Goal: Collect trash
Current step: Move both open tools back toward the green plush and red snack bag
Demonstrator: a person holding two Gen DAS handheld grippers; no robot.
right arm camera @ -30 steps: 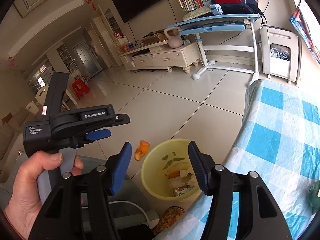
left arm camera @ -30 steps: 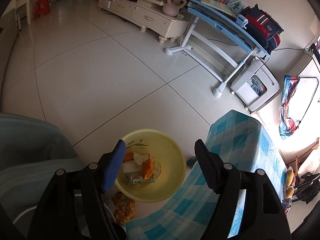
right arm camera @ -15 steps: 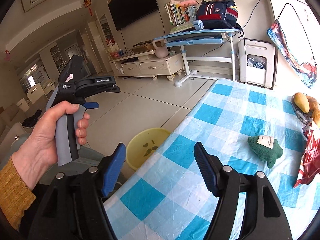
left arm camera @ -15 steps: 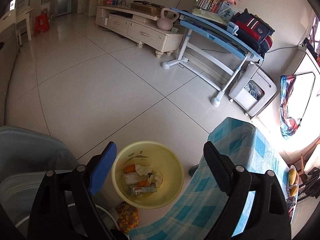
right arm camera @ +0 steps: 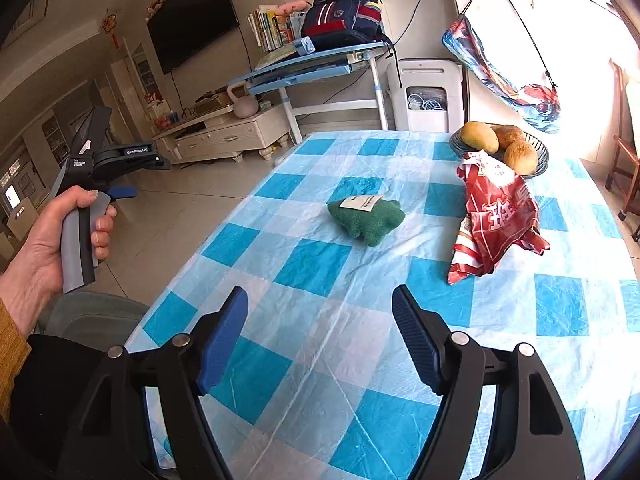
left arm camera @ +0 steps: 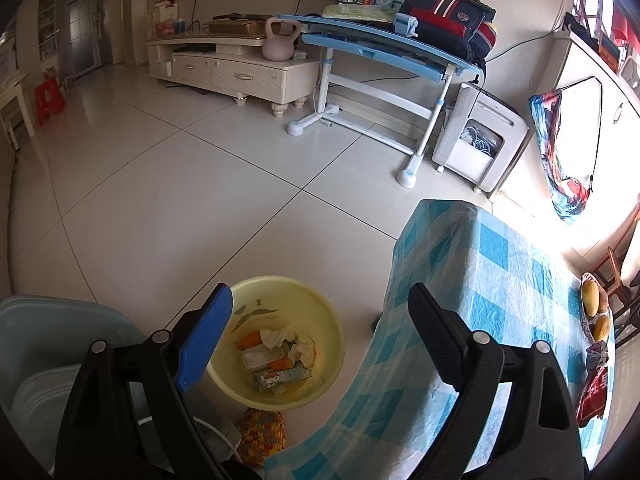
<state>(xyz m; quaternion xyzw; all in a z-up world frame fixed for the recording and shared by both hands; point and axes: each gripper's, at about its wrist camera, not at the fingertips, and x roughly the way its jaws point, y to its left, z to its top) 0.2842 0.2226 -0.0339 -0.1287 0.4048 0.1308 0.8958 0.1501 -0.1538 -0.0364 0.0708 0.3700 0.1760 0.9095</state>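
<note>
Right gripper [right arm camera: 320, 336] low centre, jaws apart, empty. Red wrapper [right arm camera: 496, 216] right of centre on checked table [right arm camera: 312, 268]: probably light, crinkly, slippery; pinch at a crumpled fold. Left gripper [left arm camera: 320, 324] agape over yellow basin [left arm camera: 332, 320].

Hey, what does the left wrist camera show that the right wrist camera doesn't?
Only the left wrist view shows the yellow basin on the floor, holding trash. Only the right wrist view shows the green plush toy, the red wrapper and the person's left hand. Both show the checkered tablecloth, the fruit bowl and the blue desk.
</note>
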